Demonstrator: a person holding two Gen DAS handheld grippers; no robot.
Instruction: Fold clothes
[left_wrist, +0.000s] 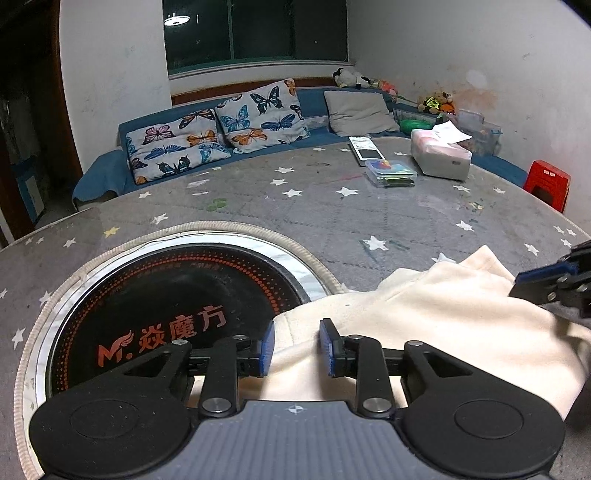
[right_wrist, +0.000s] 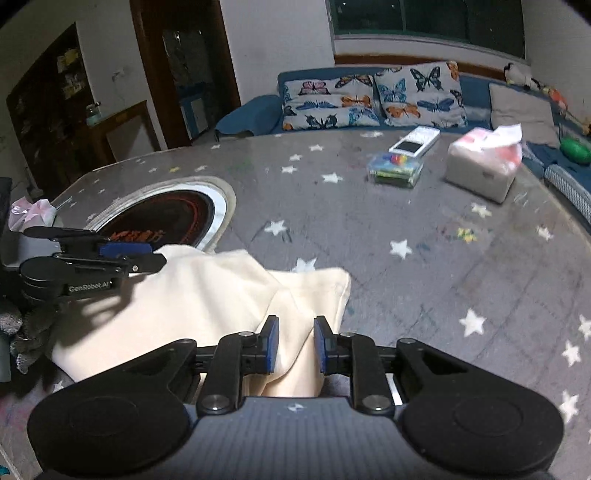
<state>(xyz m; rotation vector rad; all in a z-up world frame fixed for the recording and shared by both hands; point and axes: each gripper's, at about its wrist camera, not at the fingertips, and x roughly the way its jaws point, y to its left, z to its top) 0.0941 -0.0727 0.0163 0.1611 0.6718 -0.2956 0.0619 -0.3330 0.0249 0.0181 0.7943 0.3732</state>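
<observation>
We see a cream fleece garment (right_wrist: 192, 295) lying bunched on the grey star-patterned table cover (right_wrist: 406, 229), its edge overlapping the round black induction cooktop (left_wrist: 166, 314) set into the table. Our left gripper (left_wrist: 296, 347) has its blue pads apart with a cream fold between them (not pinched). Our right gripper (right_wrist: 295, 345) likewise stands parted astride a ridge of fabric. A white tissue box (right_wrist: 484, 166) sits well apart.
</observation>
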